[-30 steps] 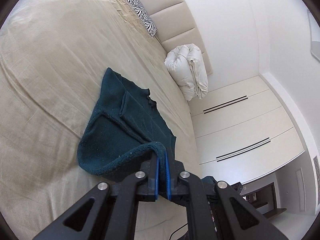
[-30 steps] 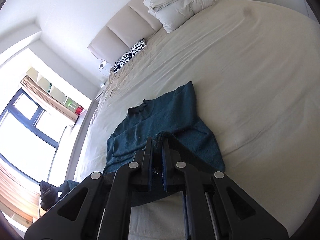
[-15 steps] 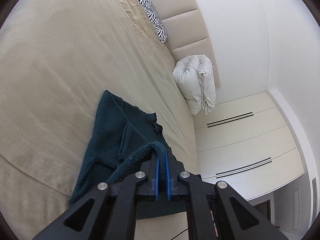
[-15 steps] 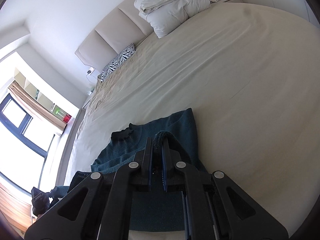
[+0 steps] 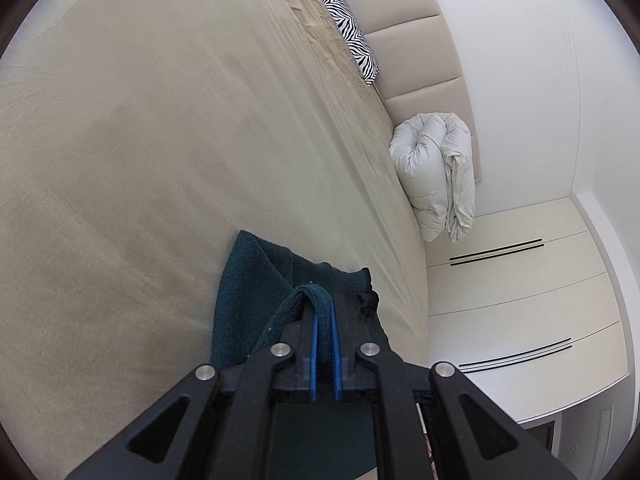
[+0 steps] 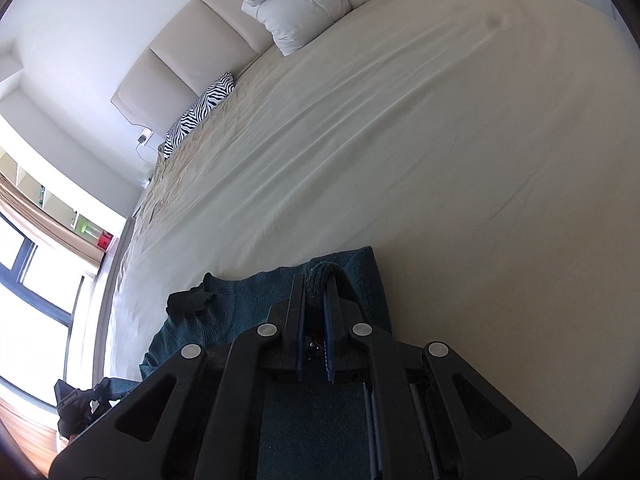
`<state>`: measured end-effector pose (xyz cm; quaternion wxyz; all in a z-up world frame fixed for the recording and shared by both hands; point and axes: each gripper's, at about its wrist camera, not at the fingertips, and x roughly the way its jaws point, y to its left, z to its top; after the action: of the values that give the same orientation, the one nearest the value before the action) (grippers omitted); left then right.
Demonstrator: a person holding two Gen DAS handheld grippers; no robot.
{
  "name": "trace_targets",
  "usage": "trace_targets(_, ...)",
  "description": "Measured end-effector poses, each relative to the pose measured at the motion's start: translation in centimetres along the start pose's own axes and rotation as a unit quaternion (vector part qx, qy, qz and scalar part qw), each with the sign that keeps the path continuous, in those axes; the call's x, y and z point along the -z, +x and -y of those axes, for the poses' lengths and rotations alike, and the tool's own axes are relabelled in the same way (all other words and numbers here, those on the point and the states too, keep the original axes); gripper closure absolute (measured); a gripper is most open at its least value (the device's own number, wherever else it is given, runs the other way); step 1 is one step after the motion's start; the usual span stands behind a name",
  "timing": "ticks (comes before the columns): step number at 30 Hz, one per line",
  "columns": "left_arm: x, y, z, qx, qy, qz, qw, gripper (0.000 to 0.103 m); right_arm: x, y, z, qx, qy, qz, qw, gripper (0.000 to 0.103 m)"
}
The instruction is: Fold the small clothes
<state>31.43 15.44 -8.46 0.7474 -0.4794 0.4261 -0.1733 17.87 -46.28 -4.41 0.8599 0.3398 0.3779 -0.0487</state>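
A dark teal knitted sweater (image 5: 256,276) lies on the beige bed sheet (image 5: 160,140), partly folded over itself. My left gripper (image 5: 323,304) is shut on a ribbed edge of the sweater, which loops over its blue pads. In the right wrist view the same sweater (image 6: 248,300) spreads below and left of my right gripper (image 6: 316,284), which is shut on another thick edge of it. The dark collar (image 6: 192,300) shows to the left. Both grippers hide the cloth beneath them.
A zebra-striped pillow (image 5: 352,36) and a bundled white duvet (image 5: 436,168) sit by the padded headboard (image 5: 416,52). White wardrobe doors (image 5: 520,300) stand past the bed's edge. A window (image 6: 32,280) and a dark object on the floor (image 6: 76,404) lie at the left.
Both grippers have carried their sweater edges forward over the garment and lower toward the sheet. Less of the sweater shows ahead of them now.
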Motion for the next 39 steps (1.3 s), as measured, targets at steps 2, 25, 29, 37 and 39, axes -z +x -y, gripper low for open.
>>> trace_targets(2, -0.6, 1.2, -0.9, -0.015, -0.008, -0.001, 0.9998, 0.094, -0.5, 1.5, 0.5, -0.002, 0.015, -0.004, 1.0, 0.096)
trace_targets(25, 9.4, -2.5, -0.1, -0.127, 0.171, -0.002, 0.977, 0.034, 8.1, -1.0, 2.0, 0.062, -0.122, -0.034, 0.99, 0.062)
trace_targets(29, 11.3, -3.0, -1.3, -0.144, 0.176, -0.001, 0.9737, 0.04, 10.2, -1.8, 1.9, 0.081, -0.149, -0.041, 0.985, 0.065)
trace_targets(37, 12.6, -3.1, -1.8, -0.164, 0.192, -0.005, 0.9676, 0.067, 11.8, -4.1, 3.3, 0.093, -0.161, -0.044, 0.982, 0.084)
trace_targets(39, 12.5, -3.5, -2.0, -0.164, 0.192, -0.005, 0.9677, 0.068, 12.1, -4.6, 3.5, 0.093, -0.16, -0.041, 0.982, 0.084)
